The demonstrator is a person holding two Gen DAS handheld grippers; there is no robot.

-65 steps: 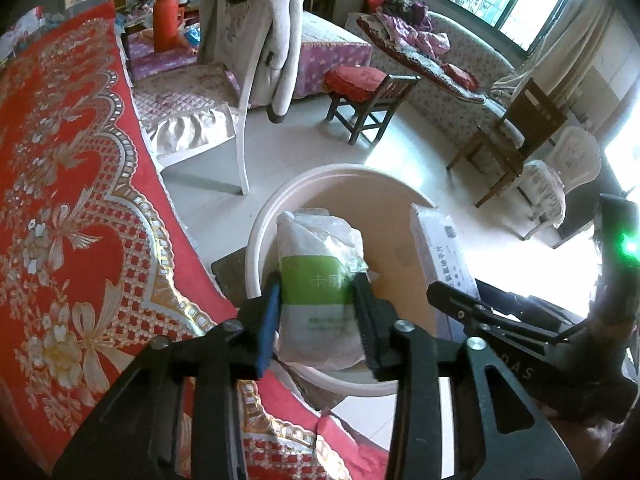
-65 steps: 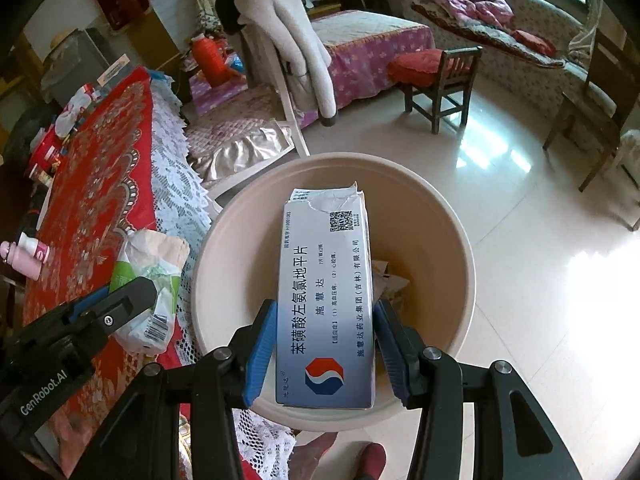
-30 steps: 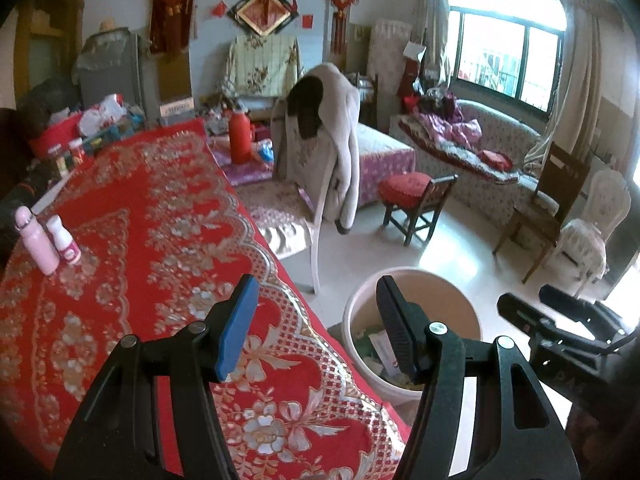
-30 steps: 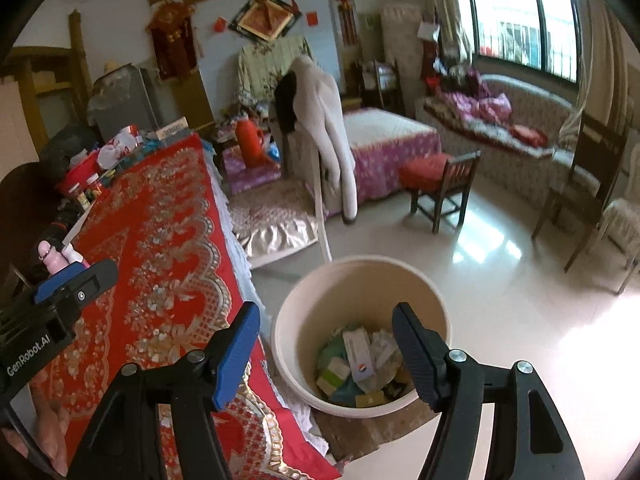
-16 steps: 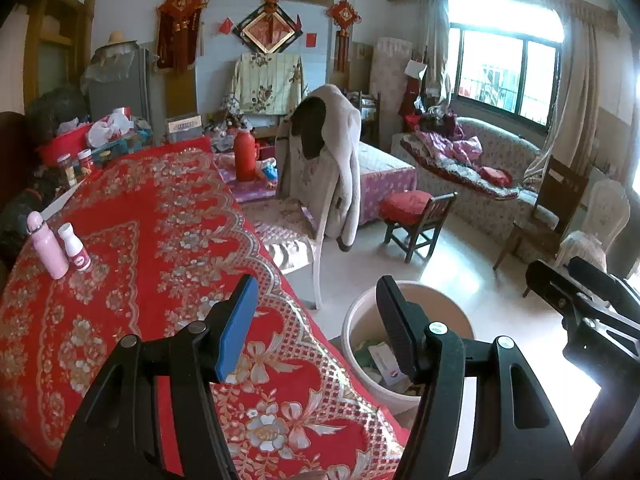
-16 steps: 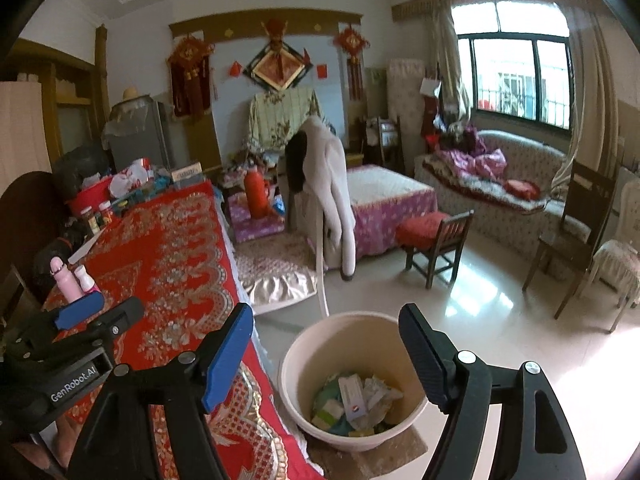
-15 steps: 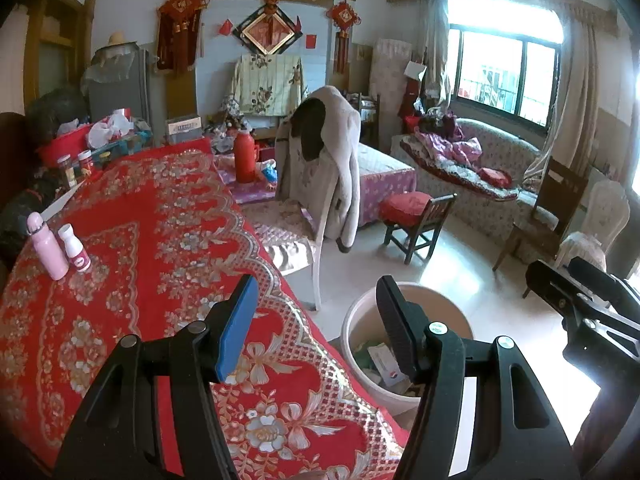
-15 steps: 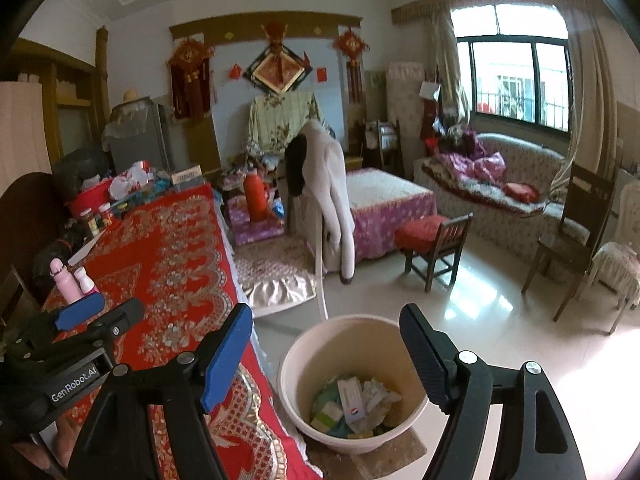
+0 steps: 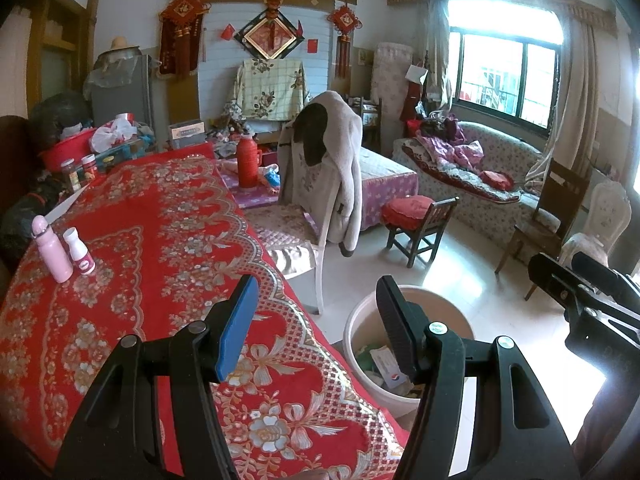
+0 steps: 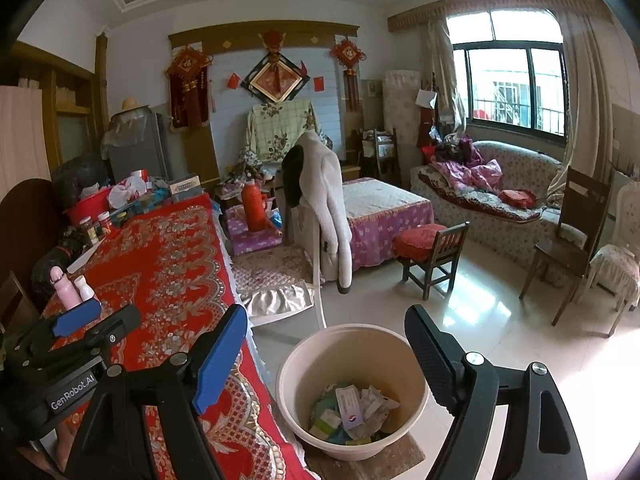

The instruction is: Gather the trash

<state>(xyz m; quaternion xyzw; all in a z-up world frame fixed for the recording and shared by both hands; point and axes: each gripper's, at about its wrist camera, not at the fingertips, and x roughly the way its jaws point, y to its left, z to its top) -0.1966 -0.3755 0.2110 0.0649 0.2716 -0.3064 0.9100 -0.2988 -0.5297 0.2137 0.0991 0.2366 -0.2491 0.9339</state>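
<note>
Left tool (image 9: 316, 320): we hold it spread wide and pinching nothing, above the near edge of the tabletop (image 9: 132, 216).
Right tool (image 10: 326, 352): spread just as wide, pinching nothing, out over the floor beside the tabletop.
Bin (image 10: 288, 384): one pale round tub on the floor, touching or just beside the hanging red cloth; we cannot tell which.
Trash (image 10: 352, 408): a loose heap of boxes and wrappers in the bin's bottom; we cannot count the pieces.
Bearing, bin from tools: at 6 o'clock between the right tool's fingers; at 4 o'clock behind the left tool's right finger.
Bearing, tabletop things: one pink bottle (image 9: 52, 250) and one white bottle (image 9: 79, 251), side by side, both upright, at 10 o'clock from the left tool.
Nearer hand: we judge the left, since the right sits out over the bin.
Loose trash on cloth: none we can see.
Far end clutter: one red basin (image 9: 66, 152), two jars (image 9: 80, 170); too small to sort.
</note>
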